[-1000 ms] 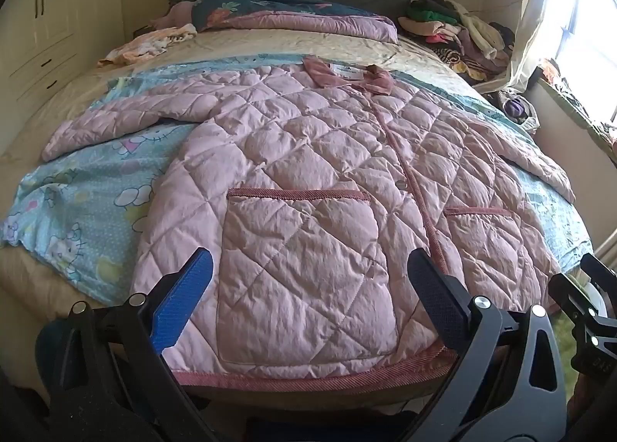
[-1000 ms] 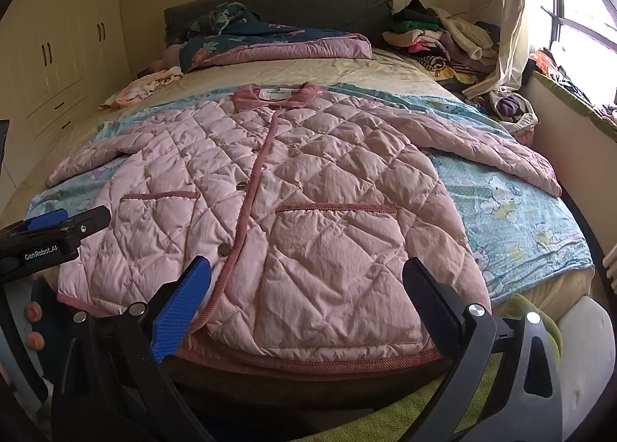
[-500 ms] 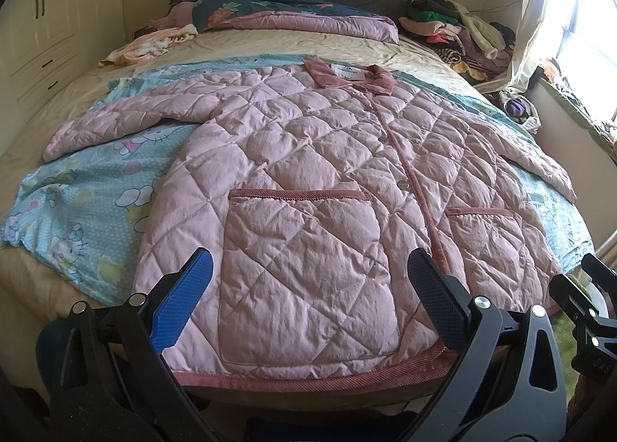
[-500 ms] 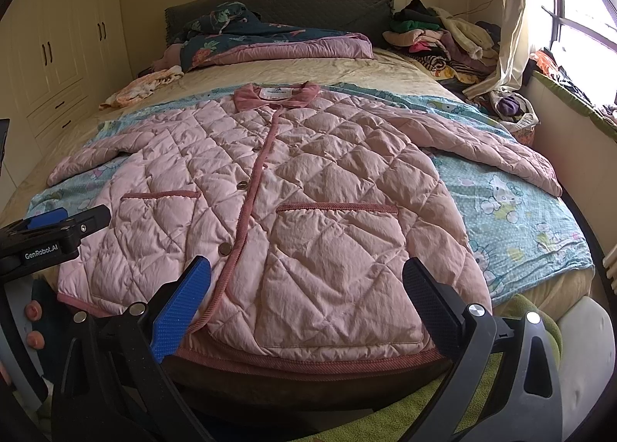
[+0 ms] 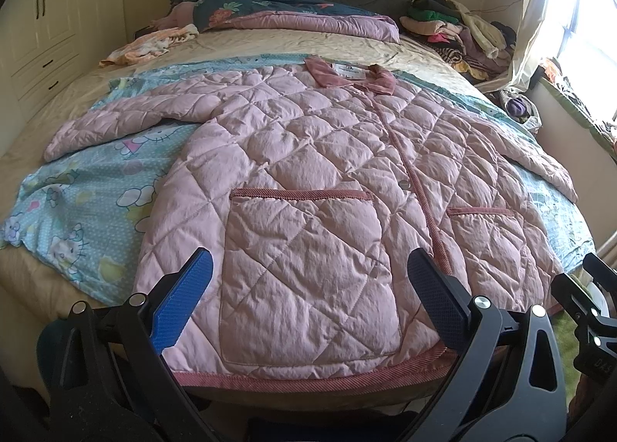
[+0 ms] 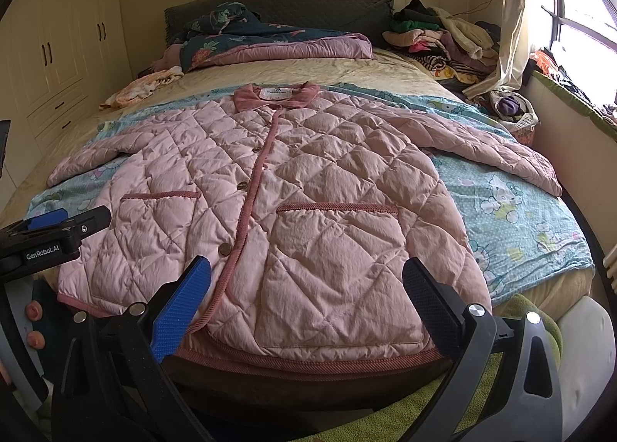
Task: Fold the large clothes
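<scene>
A pink quilted jacket (image 5: pixel 308 179) (image 6: pixel 293 191) lies flat and buttoned, front up, on the bed, both sleeves spread out and its darker collar (image 6: pixel 275 95) at the far end. Its hem hangs at the near edge of the bed. My left gripper (image 5: pixel 308 287) hovers open above the left pocket near the hem, nothing between its fingers. Over the right pocket, my right gripper (image 6: pixel 306 291) is open too and holds nothing. The left gripper's body (image 6: pixel 50 237) shows at the left edge of the right wrist view.
A blue cartoon-print sheet (image 5: pixel 88 203) (image 6: pixel 520 218) lies under the jacket. A folded quilt (image 5: pixel 293 10) and a small garment (image 5: pixel 150 44) sit near the headboard. A heap of clothes (image 6: pixel 443 41) fills the far right corner by the window. White cupboards (image 6: pixel 58 56) line the left wall.
Both views have shifted only slightly; the jacket lies as before and both grippers stay open.
</scene>
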`<state>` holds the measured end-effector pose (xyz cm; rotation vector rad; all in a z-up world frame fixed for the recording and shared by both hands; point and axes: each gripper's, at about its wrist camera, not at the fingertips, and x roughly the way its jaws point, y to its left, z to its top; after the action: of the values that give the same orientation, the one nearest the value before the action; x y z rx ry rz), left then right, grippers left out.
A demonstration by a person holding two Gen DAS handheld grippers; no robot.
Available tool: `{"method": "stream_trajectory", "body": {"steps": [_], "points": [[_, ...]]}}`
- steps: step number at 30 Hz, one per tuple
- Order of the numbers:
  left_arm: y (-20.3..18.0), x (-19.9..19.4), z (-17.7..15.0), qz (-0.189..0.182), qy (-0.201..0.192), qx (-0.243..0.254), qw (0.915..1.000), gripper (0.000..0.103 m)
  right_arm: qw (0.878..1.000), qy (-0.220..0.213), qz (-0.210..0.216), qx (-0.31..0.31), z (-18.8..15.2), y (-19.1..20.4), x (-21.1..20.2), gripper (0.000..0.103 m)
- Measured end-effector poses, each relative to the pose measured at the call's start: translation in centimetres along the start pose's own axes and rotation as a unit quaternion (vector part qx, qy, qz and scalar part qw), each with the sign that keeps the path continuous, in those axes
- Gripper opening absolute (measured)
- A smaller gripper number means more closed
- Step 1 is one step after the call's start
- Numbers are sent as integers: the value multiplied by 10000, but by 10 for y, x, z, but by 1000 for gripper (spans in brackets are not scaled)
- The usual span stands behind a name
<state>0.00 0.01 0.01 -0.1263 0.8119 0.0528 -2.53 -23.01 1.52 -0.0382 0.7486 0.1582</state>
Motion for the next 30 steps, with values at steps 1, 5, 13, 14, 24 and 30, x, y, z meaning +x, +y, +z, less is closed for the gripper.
{"method": "stream_trajectory", "body": {"steps": [1, 5, 13, 14, 24, 30], "points": [[0, 0, 0, -1, -1, 1, 10000, 95, 10000, 5, 0, 3, 0, 0, 0, 99], [0, 0, 0, 2, 0, 7, 10000, 95, 10000, 7, 7, 4, 0, 0, 0, 99], [0, 0, 0, -24, 10, 1, 10000, 95, 10000, 13, 2, 3, 0, 0, 0, 99], [0, 0, 0, -24, 6, 3, 10000, 95, 10000, 19, -1, 2, 1, 0, -2, 99], [-4, 20, 5, -20, 111, 15, 9999, 95, 9999, 156, 62, -12, 12, -3, 15, 99], [-9, 29, 34, 24, 44, -4, 10000, 95, 9997, 240, 74, 28, 37, -11, 32, 99]]}}
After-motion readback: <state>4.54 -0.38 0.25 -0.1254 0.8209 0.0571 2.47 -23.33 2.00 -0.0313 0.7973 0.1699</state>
